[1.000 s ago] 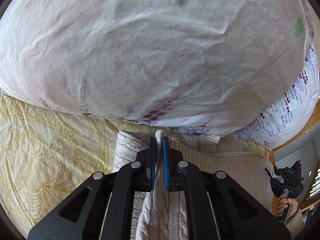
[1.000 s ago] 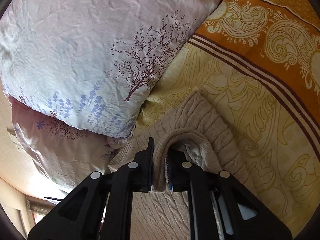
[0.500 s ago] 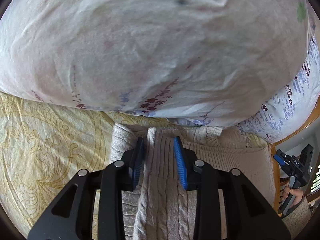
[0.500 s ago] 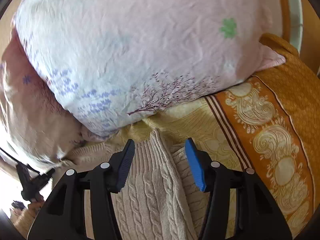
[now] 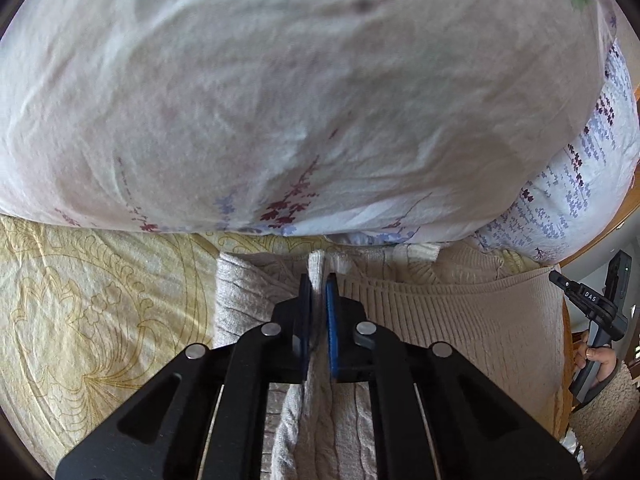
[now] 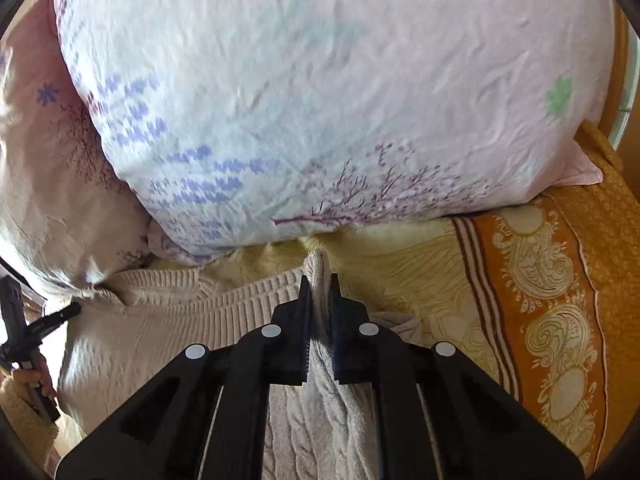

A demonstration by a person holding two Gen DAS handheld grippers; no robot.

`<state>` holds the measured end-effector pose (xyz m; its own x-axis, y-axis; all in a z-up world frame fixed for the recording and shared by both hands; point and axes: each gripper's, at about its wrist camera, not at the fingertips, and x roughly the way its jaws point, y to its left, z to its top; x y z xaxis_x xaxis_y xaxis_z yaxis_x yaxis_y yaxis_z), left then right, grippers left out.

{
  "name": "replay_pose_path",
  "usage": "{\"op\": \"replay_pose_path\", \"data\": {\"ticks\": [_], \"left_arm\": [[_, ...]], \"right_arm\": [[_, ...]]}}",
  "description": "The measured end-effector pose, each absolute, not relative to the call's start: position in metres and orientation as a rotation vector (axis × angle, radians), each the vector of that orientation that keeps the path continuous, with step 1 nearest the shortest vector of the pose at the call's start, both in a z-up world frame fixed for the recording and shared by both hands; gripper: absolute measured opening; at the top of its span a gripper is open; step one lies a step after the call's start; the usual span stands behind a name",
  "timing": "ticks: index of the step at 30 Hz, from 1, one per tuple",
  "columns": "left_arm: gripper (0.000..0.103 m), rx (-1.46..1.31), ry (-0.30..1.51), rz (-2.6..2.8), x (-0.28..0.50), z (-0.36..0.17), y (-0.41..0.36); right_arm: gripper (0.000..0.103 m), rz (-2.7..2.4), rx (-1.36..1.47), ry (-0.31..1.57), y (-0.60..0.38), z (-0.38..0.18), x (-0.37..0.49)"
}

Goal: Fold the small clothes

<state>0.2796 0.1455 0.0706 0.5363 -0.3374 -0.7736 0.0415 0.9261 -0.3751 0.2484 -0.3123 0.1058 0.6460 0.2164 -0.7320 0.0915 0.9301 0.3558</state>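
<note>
A beige cable-knit sweater (image 5: 460,320) lies on the yellow patterned bedspread (image 5: 100,300), its far edge against the pillows. My left gripper (image 5: 319,280) is shut on a pinched ridge of the knit near the sweater's left side. In the right wrist view my right gripper (image 6: 320,280) is shut on a pinched ridge at the right end of the ribbed edge of the sweater (image 6: 160,332). The right gripper also shows at the right rim of the left wrist view (image 5: 592,308), the left gripper at the left rim of the right wrist view (image 6: 24,332).
Two large pale floral pillows (image 5: 300,100) (image 6: 320,100) rise just beyond the sweater and fill the upper part of both views. An orange paisley band of the bedspread (image 6: 560,300) runs on the right. A wooden bed frame edge (image 5: 624,220) shows at far right.
Both grippers held the knit a second ago, opened over it half a second ago, and have now shut again on pinched ridges of the sweater. The right gripper's view swung left toward the pillows.
</note>
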Motion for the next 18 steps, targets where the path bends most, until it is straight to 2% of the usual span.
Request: {"op": "replay_pose_path", "data": {"ticks": [3, 5, 9, 15, 17, 18], "left_arm": [[0.006, -0.361, 0.902, -0.232, 0.277, 0.087, 0.148], [0.006, -0.322, 0.889, -0.203, 0.281, 0.088, 0.144], [0.006, -0.253, 0.943, -0.152, 0.291, 0.069, 0.128], [0.007, -0.216, 1.000, -0.098, 0.302, 0.050, 0.112], [0.011, -0.218, 1.010, -0.106, 0.305, 0.051, 0.106], [0.013, -0.232, 1.007, -0.115, 0.303, 0.054, 0.106]], "right_arm": [[0.008, 0.054, 0.404, 0.803, -0.319, 0.123, 0.240], [0.008, 0.016, 0.387, 0.821, -0.323, 0.117, 0.241], [0.008, -0.073, 0.433, 0.932, -0.333, 0.078, 0.255], [0.008, -0.145, 0.415, 0.988, -0.331, 0.062, 0.260], [0.011, -0.136, 0.434, 0.992, -0.329, 0.063, 0.261], [0.018, -0.120, 0.464, 0.989, -0.322, 0.065, 0.262]]}}
